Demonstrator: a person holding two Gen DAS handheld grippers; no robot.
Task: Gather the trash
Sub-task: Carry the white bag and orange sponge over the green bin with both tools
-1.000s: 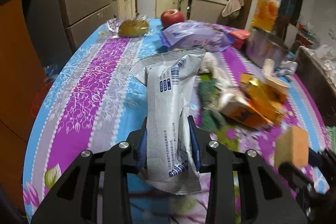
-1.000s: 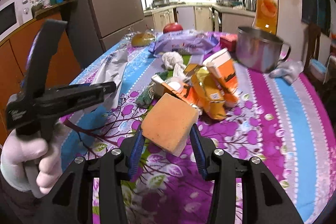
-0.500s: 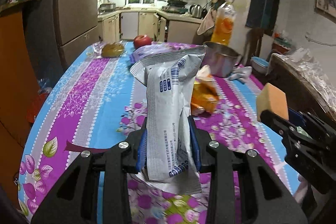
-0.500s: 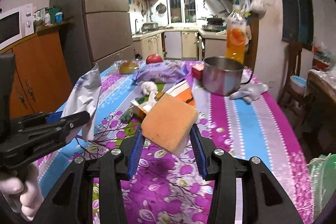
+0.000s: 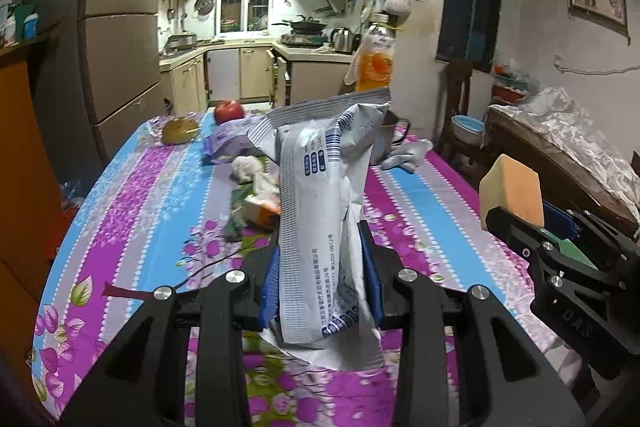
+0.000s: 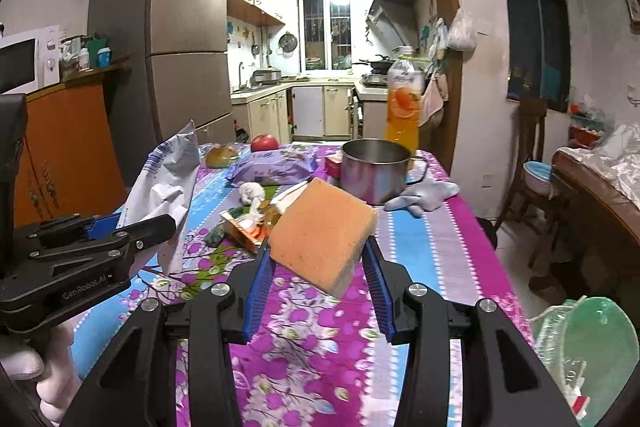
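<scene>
My left gripper (image 5: pixel 320 279) is shut on a crumpled white wrapper with blue print (image 5: pixel 320 211), held upright above the flowered tablecloth (image 5: pixel 160 195). My right gripper (image 6: pixel 320 267) is shut on an orange sponge (image 6: pixel 324 235), tilted between the blue pads. In the left wrist view the sponge (image 5: pixel 512 187) and right gripper show at the right edge. The right wrist view has the wrapper (image 6: pixel 168 187) and left gripper at its left, with a gloved hand (image 6: pixel 36 371) below. A heap of trash, an orange carton (image 6: pixel 244 231) and a crumpled tissue (image 6: pixel 252 193), lies mid-table.
Further back stand a steel pot (image 6: pixel 376 171), a juice bottle (image 6: pixel 402 107), a purple packet (image 6: pixel 272 167), an apple (image 6: pixel 264 143), a wrapped bun (image 6: pixel 220 155) and a grey glove (image 6: pixel 424 195). A green bin with a liner (image 6: pixel 580 343) sits low right. A wooden cabinet (image 6: pixel 72 147) flanks the left.
Both grippers have risen and pulled back from the table's clutter, each keeping its hold. The trash heap now lies farther off and more of the kitchen shows.
</scene>
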